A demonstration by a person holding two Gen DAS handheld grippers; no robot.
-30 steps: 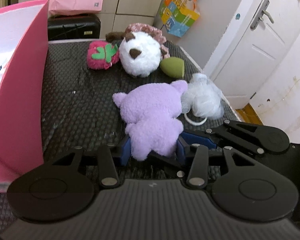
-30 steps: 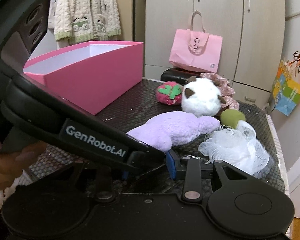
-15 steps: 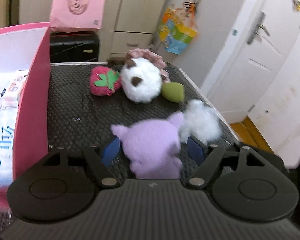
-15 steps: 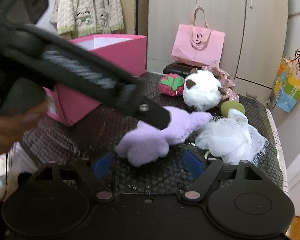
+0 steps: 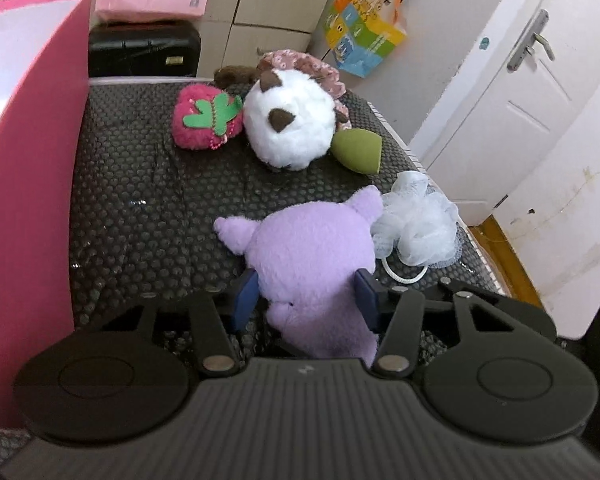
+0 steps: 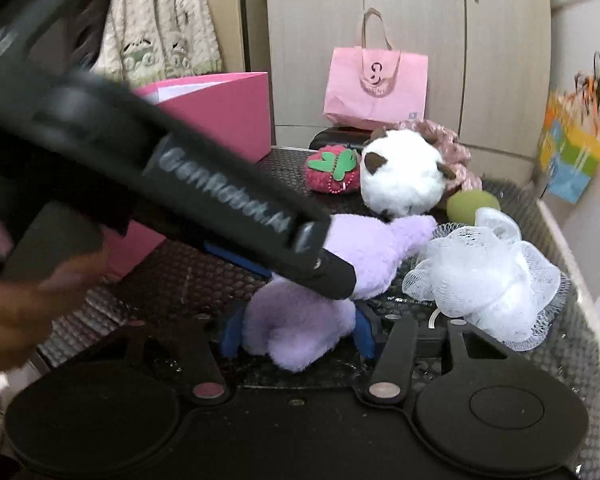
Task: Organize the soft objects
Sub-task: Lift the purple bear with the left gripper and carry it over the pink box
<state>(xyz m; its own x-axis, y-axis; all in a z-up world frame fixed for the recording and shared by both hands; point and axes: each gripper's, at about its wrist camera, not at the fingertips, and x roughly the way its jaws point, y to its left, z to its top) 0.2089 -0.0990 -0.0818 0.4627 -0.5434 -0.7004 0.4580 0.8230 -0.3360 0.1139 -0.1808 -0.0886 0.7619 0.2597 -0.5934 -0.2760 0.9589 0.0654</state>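
- The purple plush (image 5: 312, 252) lay on the dark bumpy mat (image 5: 140, 208), just right of the pink box (image 5: 32, 184), with its far ear touching the white mesh pouf (image 5: 420, 220).
- Left gripper (image 5: 306, 300) had both blue pads squeezing in on the toy's lower body, and the fur bulged around them, so I'd call that grasping the plush.
- Right gripper (image 6: 296, 330) was closing too, with one of the plush's stubby limbs between its pads and the pile pressed in on both sides.
- Handling guess: super light, totally squishy, nothing to break. The stuffing gives way, so a limb alone would probably flop and could slide out.
- Best hold looked like the thick torso, where the left one already was. The fur isn't slippery, but it compresses a lot.
- Watch the pouf's cord loop (image 5: 404, 274) right beside the plush, since it could snag.
- Beyond the plush from the box, the strawberry toy (image 5: 206, 120), white round plush (image 5: 292, 128) and green sponge (image 5: 358, 150) sat untouched.
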